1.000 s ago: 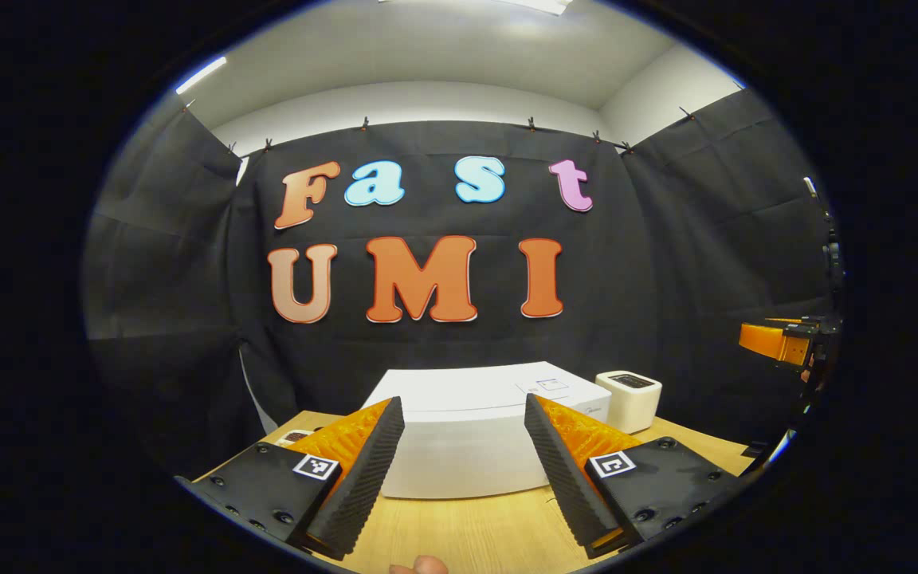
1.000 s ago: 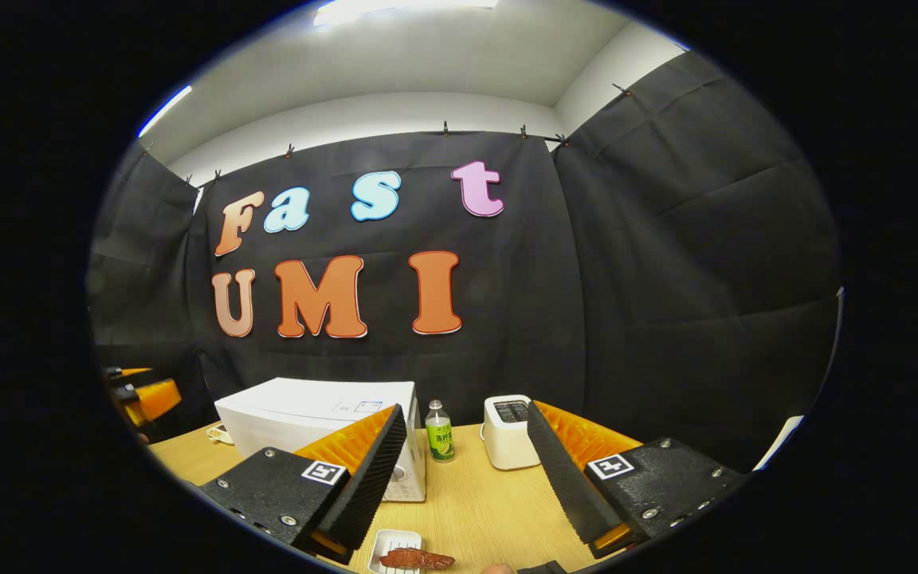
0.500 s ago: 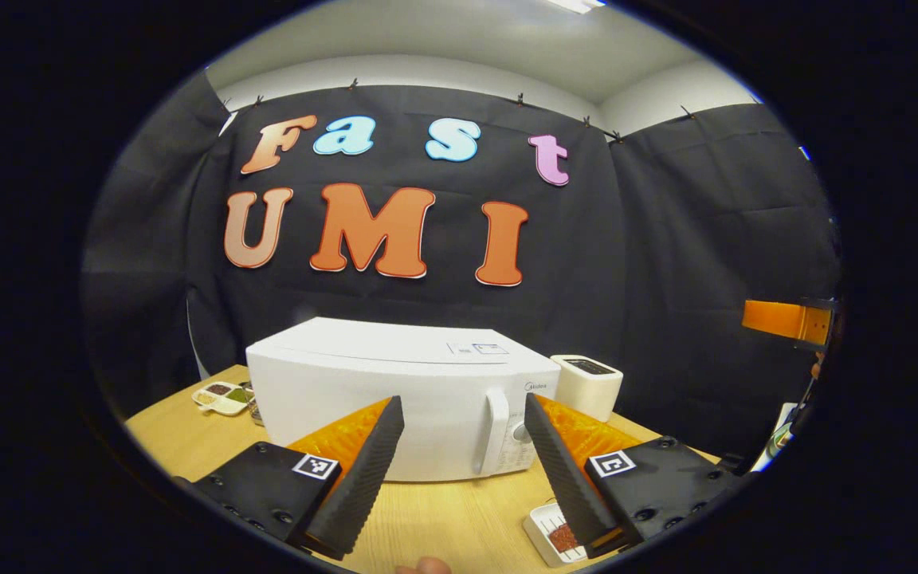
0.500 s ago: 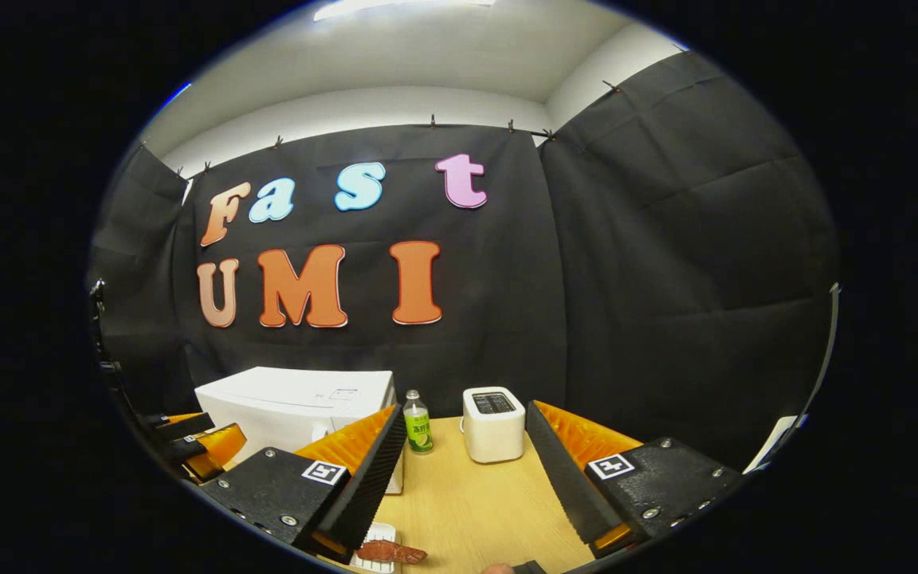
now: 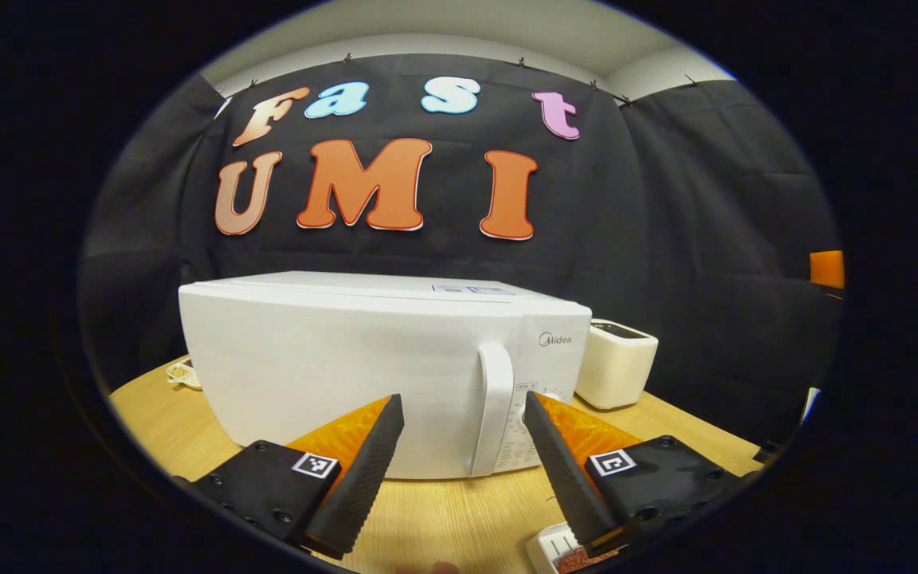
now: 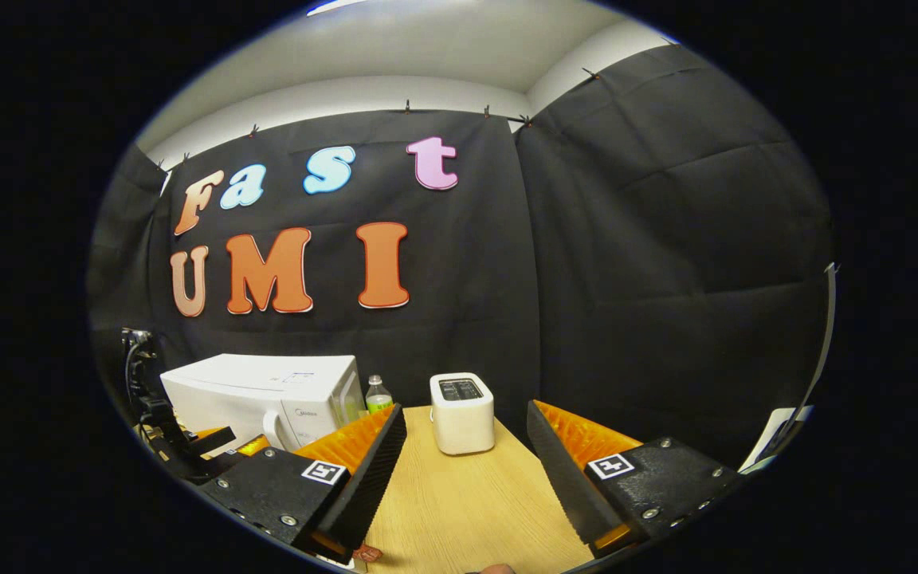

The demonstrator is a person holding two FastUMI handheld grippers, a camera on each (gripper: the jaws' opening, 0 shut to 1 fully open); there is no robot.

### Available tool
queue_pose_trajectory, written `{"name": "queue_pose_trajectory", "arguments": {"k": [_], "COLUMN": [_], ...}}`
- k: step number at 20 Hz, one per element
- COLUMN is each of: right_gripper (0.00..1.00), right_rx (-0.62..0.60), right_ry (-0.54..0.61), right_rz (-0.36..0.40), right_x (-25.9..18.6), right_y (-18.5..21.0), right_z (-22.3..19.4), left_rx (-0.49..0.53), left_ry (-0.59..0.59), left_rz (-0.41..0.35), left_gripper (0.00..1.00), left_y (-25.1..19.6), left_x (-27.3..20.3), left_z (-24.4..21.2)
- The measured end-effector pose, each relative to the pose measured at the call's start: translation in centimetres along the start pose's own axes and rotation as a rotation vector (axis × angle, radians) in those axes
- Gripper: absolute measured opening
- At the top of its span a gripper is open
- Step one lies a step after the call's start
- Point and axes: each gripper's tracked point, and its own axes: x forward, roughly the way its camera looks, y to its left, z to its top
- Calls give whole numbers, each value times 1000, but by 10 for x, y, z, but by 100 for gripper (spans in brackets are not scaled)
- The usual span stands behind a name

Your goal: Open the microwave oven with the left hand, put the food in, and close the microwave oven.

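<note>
Your left tongs point(image 5: 463, 414) are wide apart and hold nothing. They point at the microwave point(image 5: 347, 359), which sits on the wood surface point(image 5: 459, 518) with its door shut. The handle point(image 5: 494, 406) stands between the two fingers, not touched. A white toaster point(image 5: 615, 363) is just right of the microwave. The food point(image 5: 578, 558) lies in a small dish at the bottom right. Your right tongs point(image 6: 464, 418) are wide apart too, and empty, facing the toaster.
</note>
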Motion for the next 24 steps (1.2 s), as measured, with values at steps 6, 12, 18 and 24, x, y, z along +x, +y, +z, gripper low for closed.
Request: {"name": "queue_pose_trajectory", "arguments": {"k": [6,12,18,24], "right_gripper": [95,95,95,95], "right_rx": [-7,-3,1,22], "right_ry": [12,24,25,46], "right_rz": [-22,-17,-18,-7], "right_x": [16,18,13,7], "right_y": [-12,-12,-14,-15], "right_z": [-15,-23,-24,-29], "left_rx": [31,162,76,9], "left_ry": [-55,-79,-61,-50], "left_rz": [45,-37,-58,-123], "left_gripper": [99,43,17,8], "left_y": [2,-24,-21,-23], "left_x": [30,39,41,9], "left_z": [-6,-10,-8,-12]}}
